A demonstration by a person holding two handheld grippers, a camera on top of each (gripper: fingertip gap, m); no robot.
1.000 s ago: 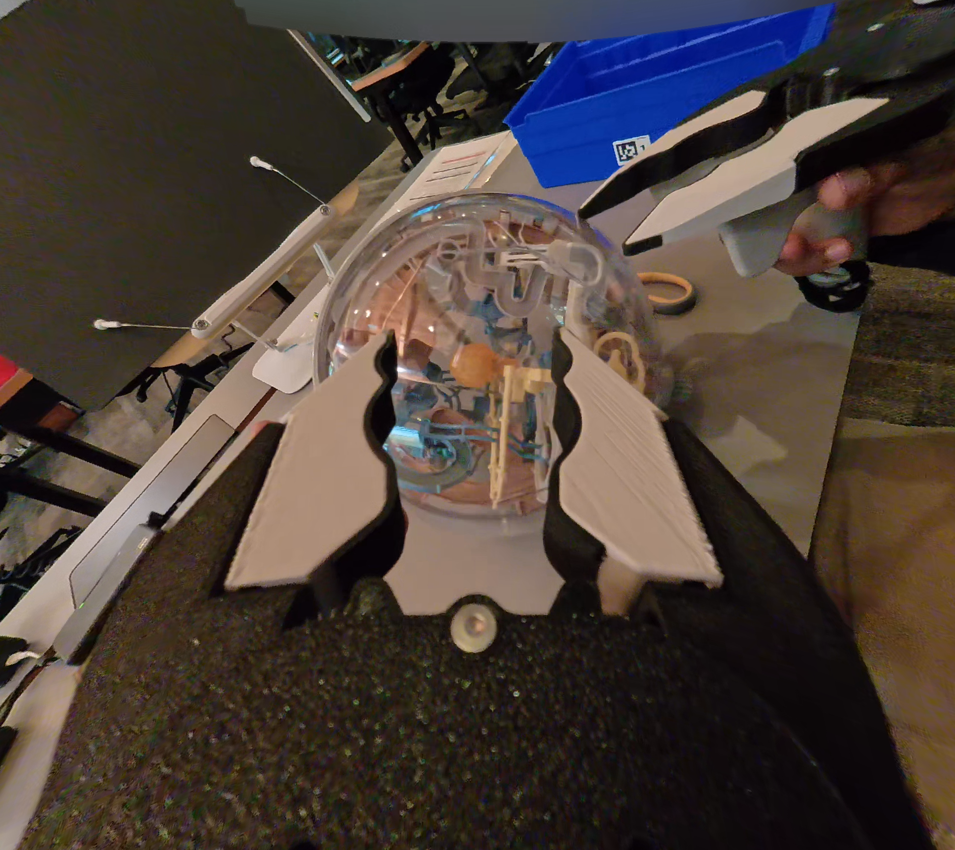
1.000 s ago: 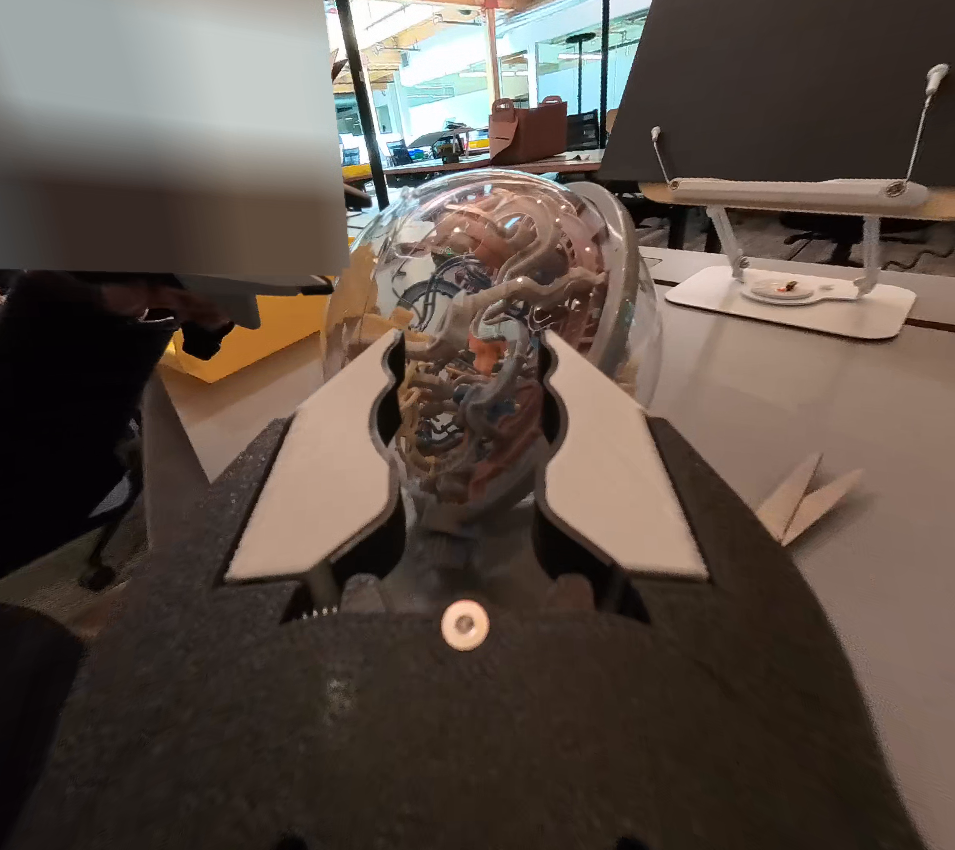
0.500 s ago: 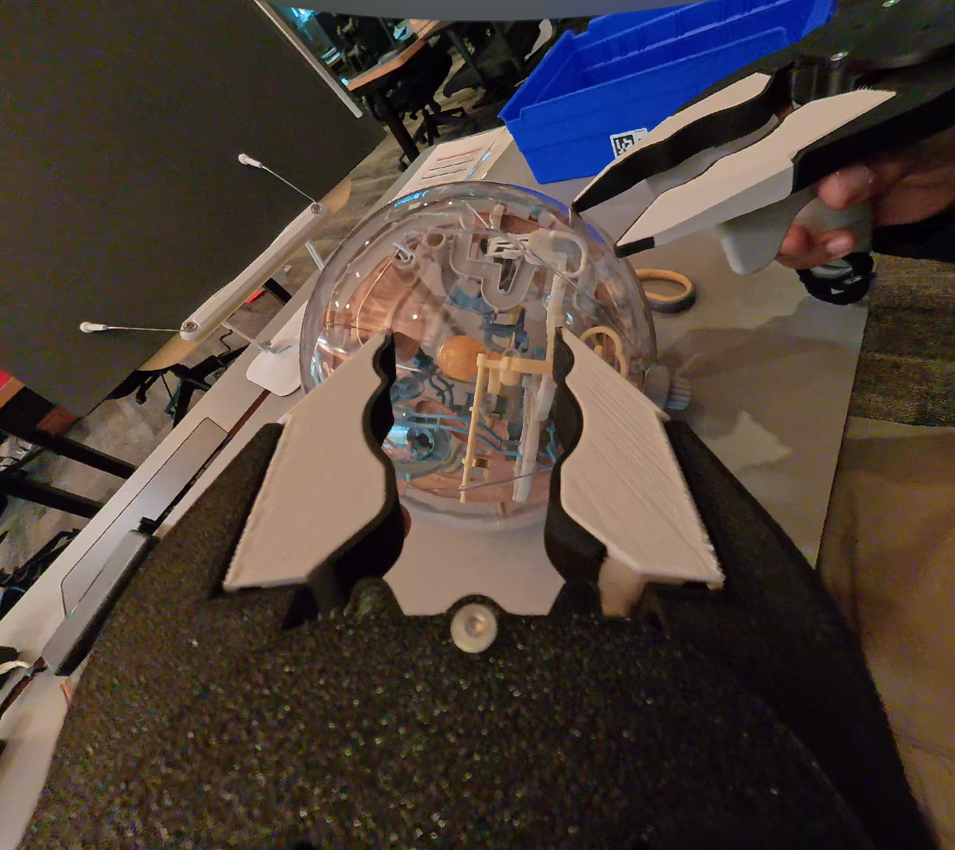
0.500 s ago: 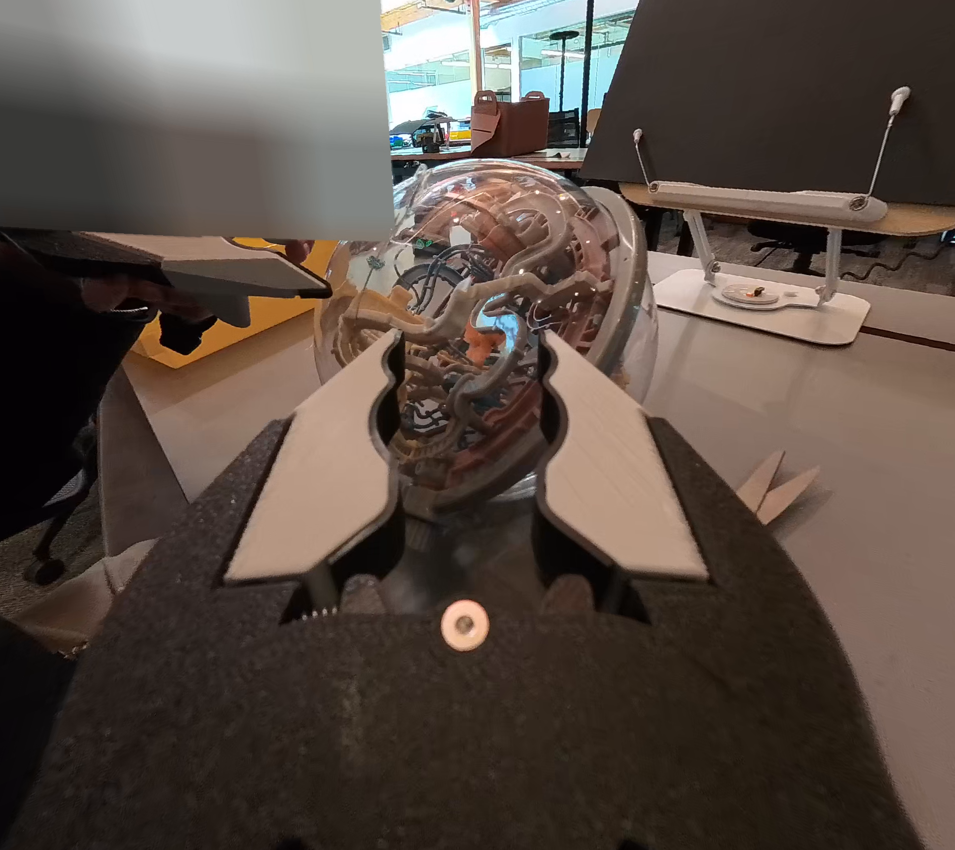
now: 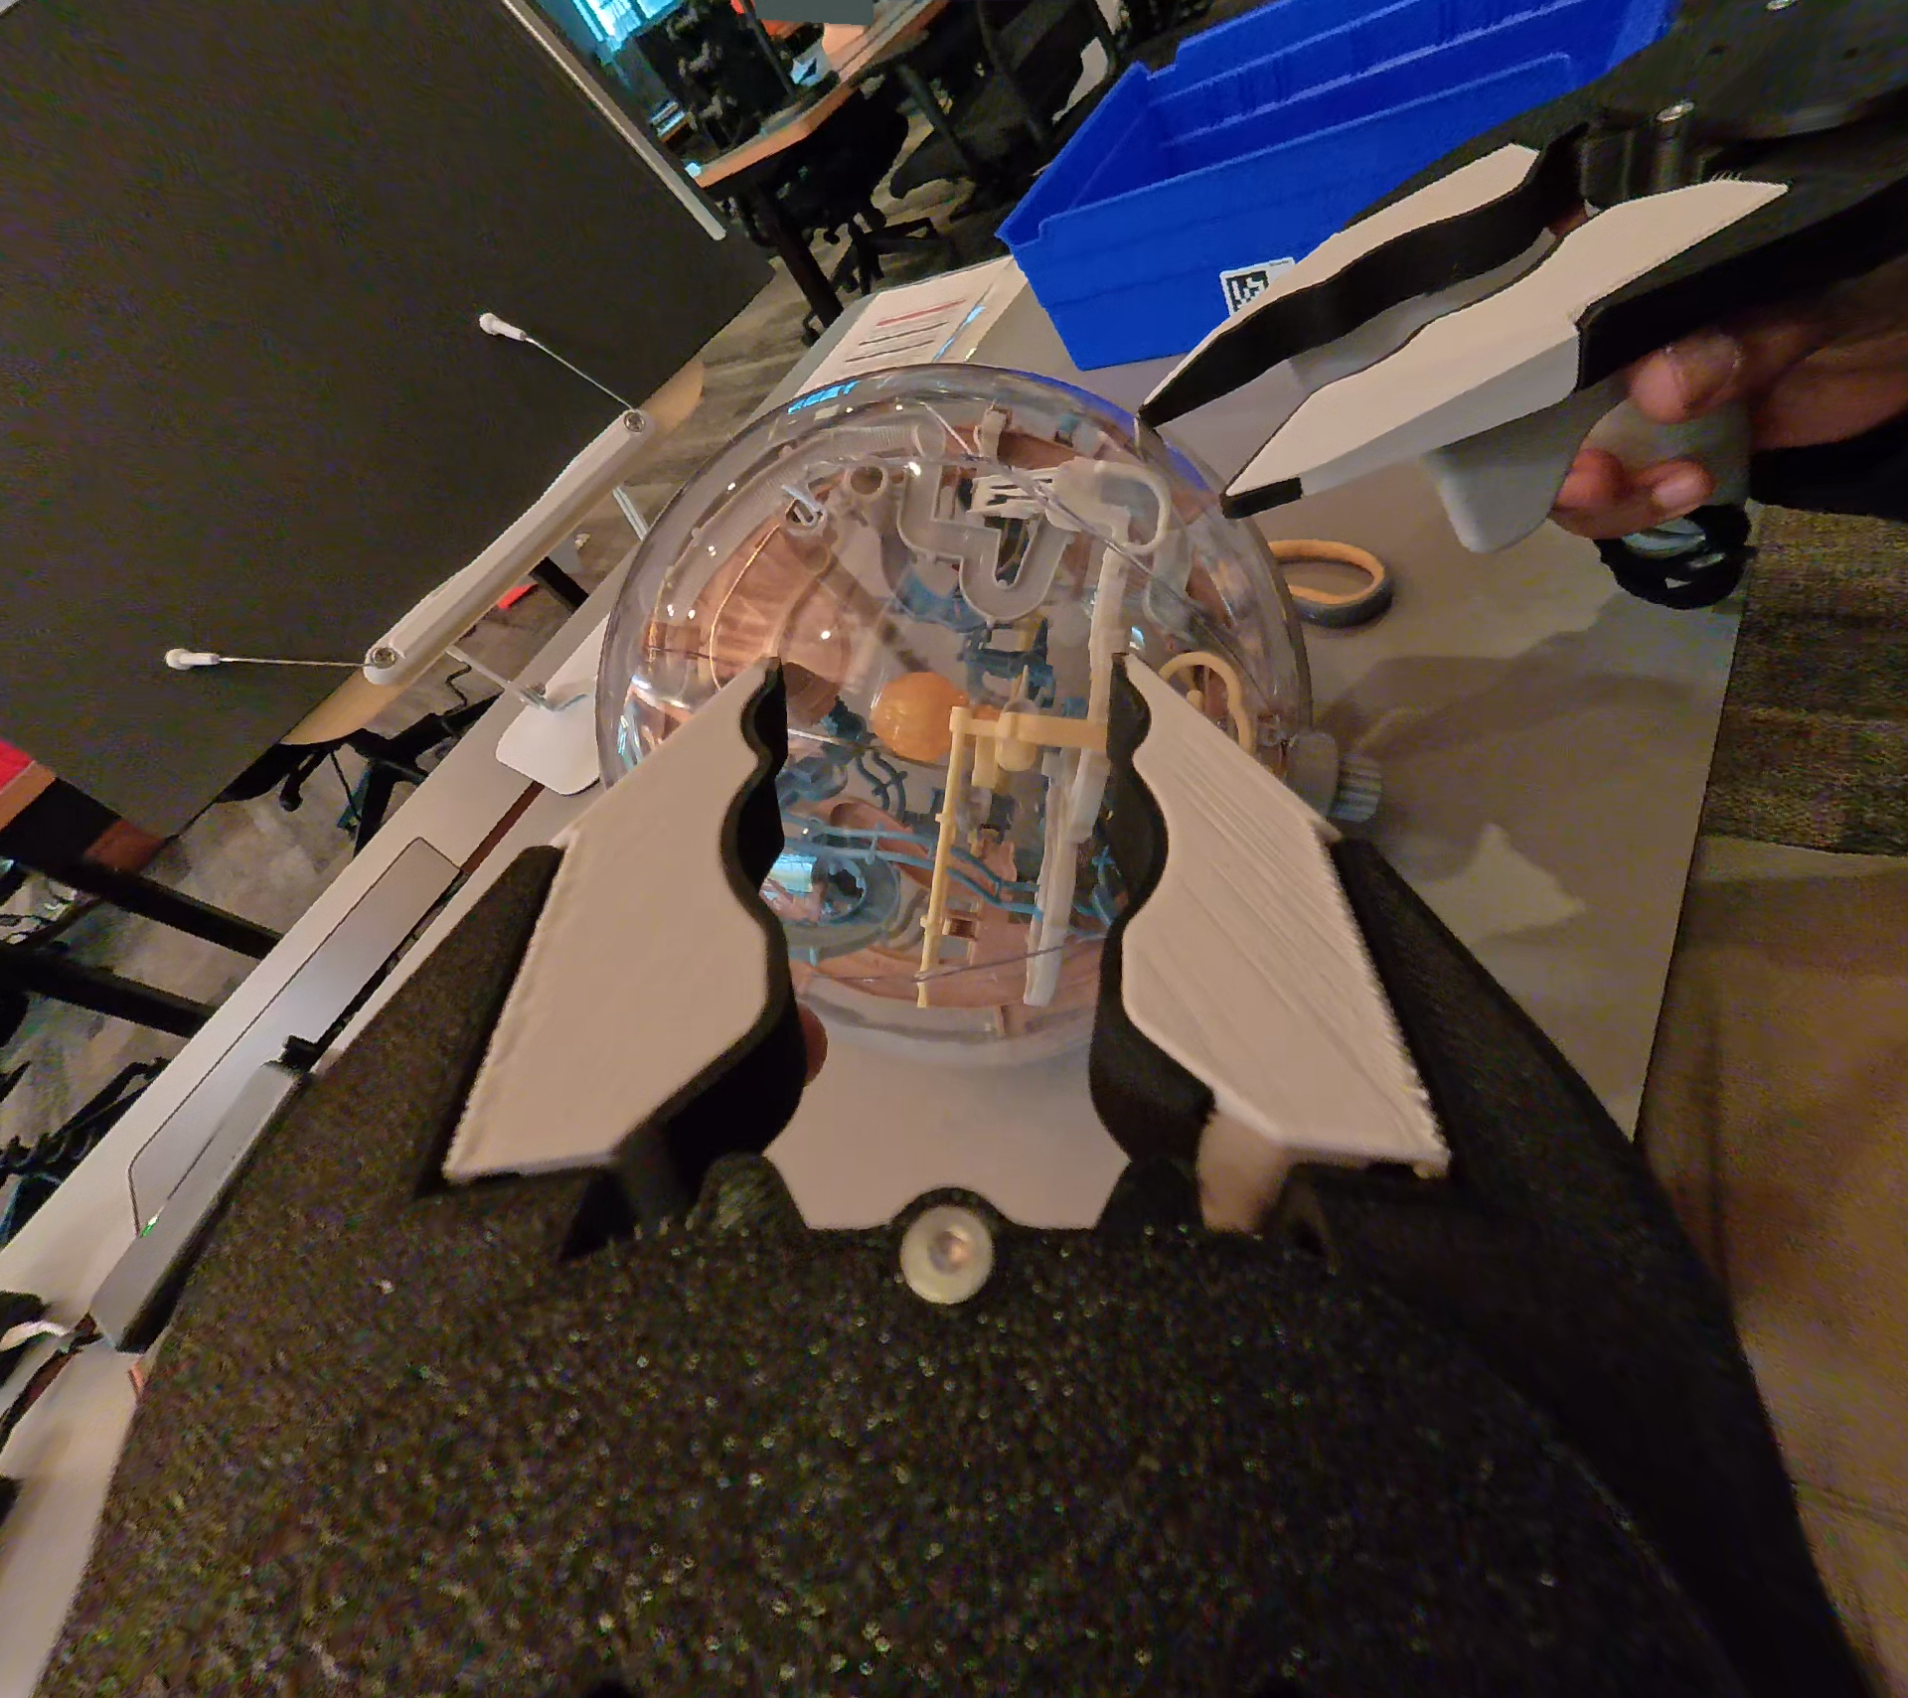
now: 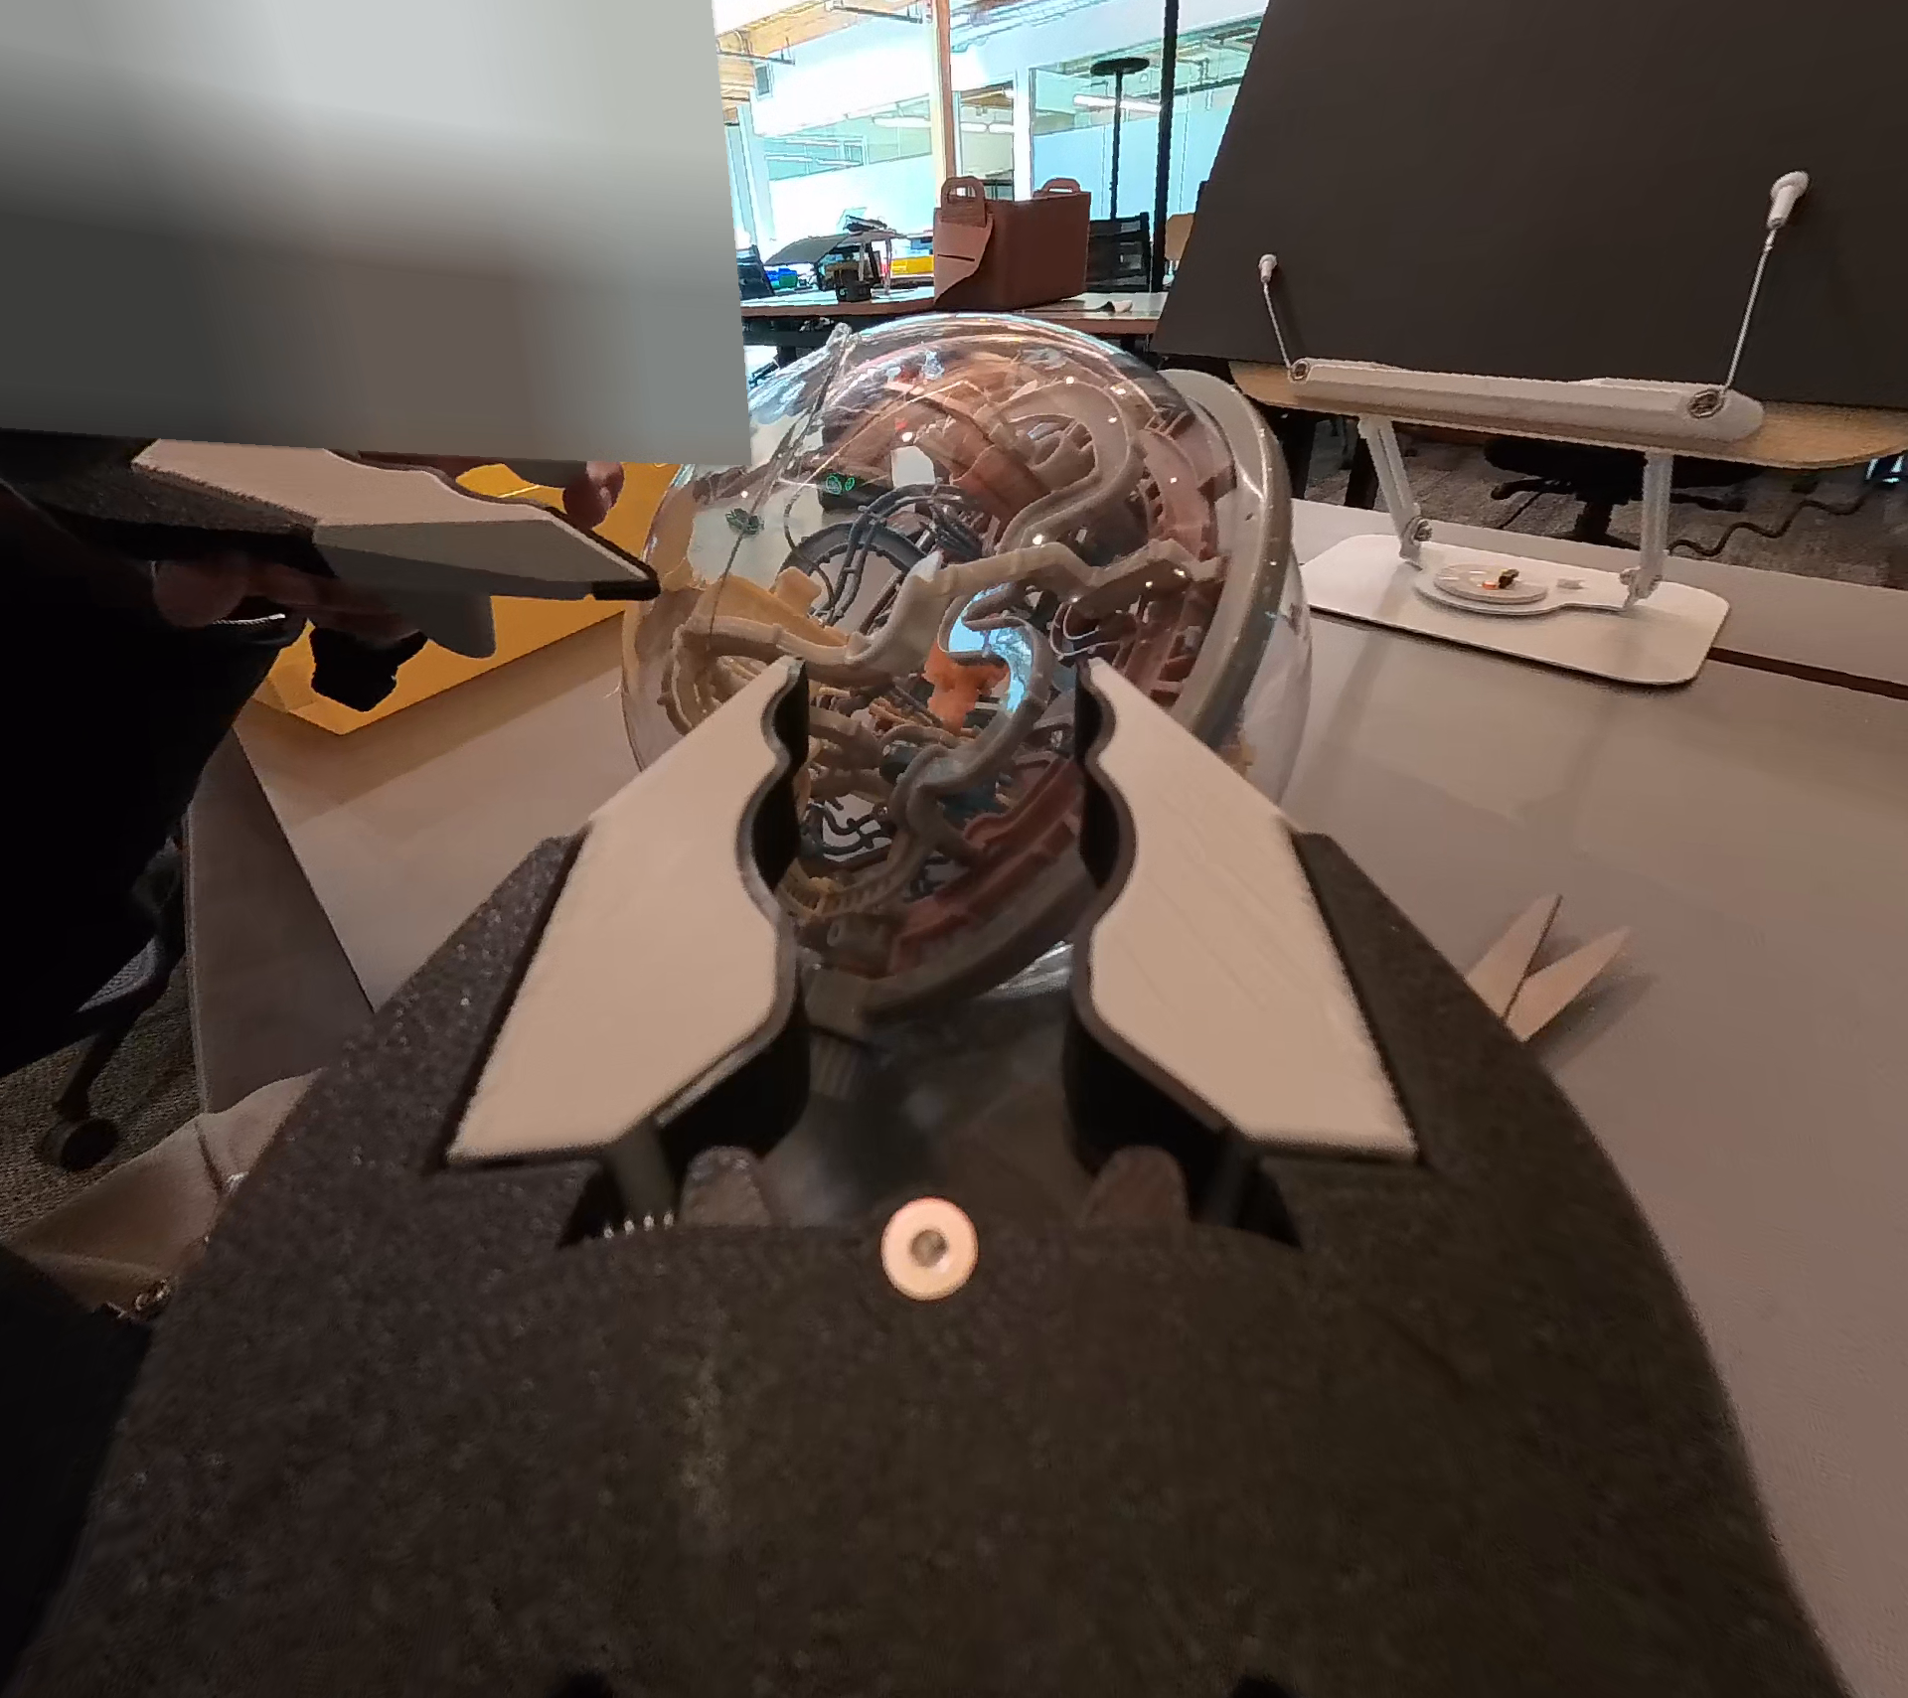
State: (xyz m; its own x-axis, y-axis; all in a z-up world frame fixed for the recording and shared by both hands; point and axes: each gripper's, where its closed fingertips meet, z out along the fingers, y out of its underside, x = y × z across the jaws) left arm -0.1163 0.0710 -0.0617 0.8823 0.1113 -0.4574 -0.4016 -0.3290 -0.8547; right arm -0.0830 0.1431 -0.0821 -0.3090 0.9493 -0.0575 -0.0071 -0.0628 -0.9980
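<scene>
Left wrist view showed the left gripper [image 5: 945, 699] spread wide and grasping nothing, its fingers flanking the near side of the clear maze ball [image 5: 950, 709], which rested on the grey table [image 5: 1528, 823]. The right gripper [image 6: 934, 699] was likewise released, tips beside the ball [image 6: 960, 668], apparently bracketing it from opposite sides. Both were angled slightly downward.
</scene>
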